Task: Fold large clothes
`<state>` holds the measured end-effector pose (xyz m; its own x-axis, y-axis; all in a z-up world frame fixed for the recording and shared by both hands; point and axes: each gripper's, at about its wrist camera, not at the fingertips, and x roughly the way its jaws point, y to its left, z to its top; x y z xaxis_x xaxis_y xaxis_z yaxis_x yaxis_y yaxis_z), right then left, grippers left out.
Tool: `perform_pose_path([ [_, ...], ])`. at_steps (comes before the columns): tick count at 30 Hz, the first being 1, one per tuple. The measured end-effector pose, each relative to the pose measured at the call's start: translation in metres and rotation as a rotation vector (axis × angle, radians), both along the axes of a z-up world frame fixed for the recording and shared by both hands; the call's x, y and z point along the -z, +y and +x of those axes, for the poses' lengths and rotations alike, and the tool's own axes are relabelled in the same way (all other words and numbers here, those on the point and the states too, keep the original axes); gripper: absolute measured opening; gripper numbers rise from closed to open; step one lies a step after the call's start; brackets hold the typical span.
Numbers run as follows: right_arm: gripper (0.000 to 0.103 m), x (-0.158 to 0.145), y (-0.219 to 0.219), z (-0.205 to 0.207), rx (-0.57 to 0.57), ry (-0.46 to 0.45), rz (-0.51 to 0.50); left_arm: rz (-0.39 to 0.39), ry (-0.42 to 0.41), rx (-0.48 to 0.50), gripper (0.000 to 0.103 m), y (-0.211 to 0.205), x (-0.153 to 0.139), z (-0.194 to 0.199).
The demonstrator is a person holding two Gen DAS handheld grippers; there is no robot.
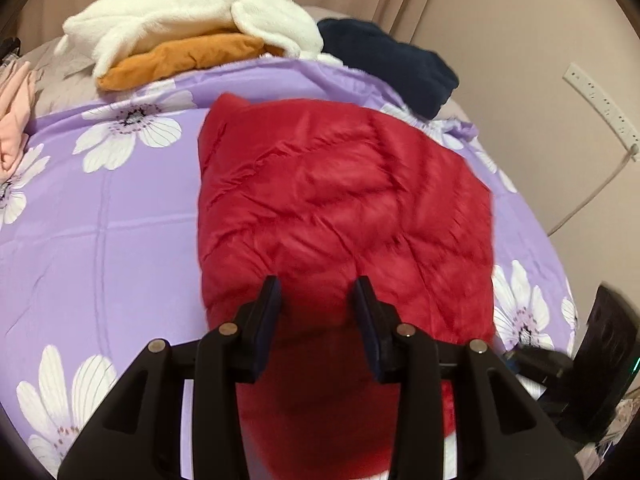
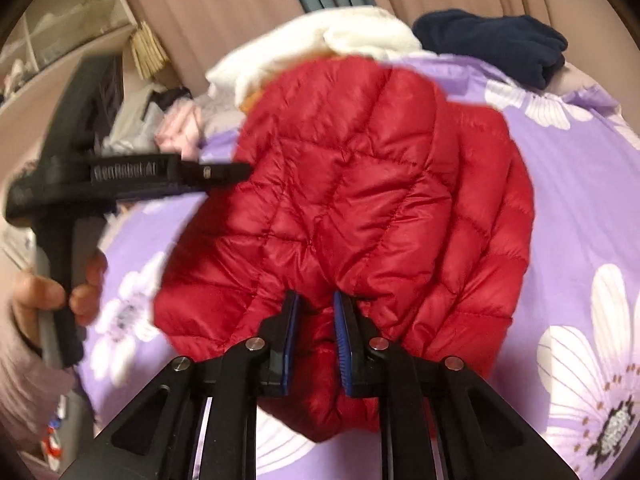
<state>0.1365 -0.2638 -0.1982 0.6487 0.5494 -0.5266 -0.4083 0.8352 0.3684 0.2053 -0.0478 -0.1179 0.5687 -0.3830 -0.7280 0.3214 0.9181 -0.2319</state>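
A red quilted puffer jacket [image 1: 340, 200] lies folded on the purple flowered bedsheet [image 1: 100, 220]. My left gripper [image 1: 316, 292] is over the jacket's near edge, its jaws apart with red fabric between them, not clamped. In the right wrist view the jacket [image 2: 360, 184] is bunched and lifted, and my right gripper [image 2: 316, 304] is shut on a fold of its near edge. The left gripper [image 2: 224, 172] reaches to the jacket's left side there, held by a hand [image 2: 52, 288].
A white fleece [image 1: 192, 12] lies on an orange garment [image 1: 180, 60] at the back of the bed, with a navy garment [image 1: 392, 60] to the right. Pink clothing [image 1: 14, 120] lies at the left edge. A power strip [image 1: 600, 100] hangs on the right wall.
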Motion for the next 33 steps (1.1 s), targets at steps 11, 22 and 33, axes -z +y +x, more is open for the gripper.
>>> perform_pose_path([
  [11,0.017,-0.056,-0.015,0.055,0.087,-0.12,0.133,0.012,0.025,0.053,0.038,-0.008,0.015,-0.015],
  [22,0.015,-0.005,0.002,0.115,0.167,0.091,-0.015,0.019,0.02,0.085,0.041,-0.018,0.019,-0.005],
  [33,0.045,-0.025,-0.015,0.086,0.09,0.059,0.131,-0.313,0.096,-0.129,0.09,0.076,0.01,0.0],
])
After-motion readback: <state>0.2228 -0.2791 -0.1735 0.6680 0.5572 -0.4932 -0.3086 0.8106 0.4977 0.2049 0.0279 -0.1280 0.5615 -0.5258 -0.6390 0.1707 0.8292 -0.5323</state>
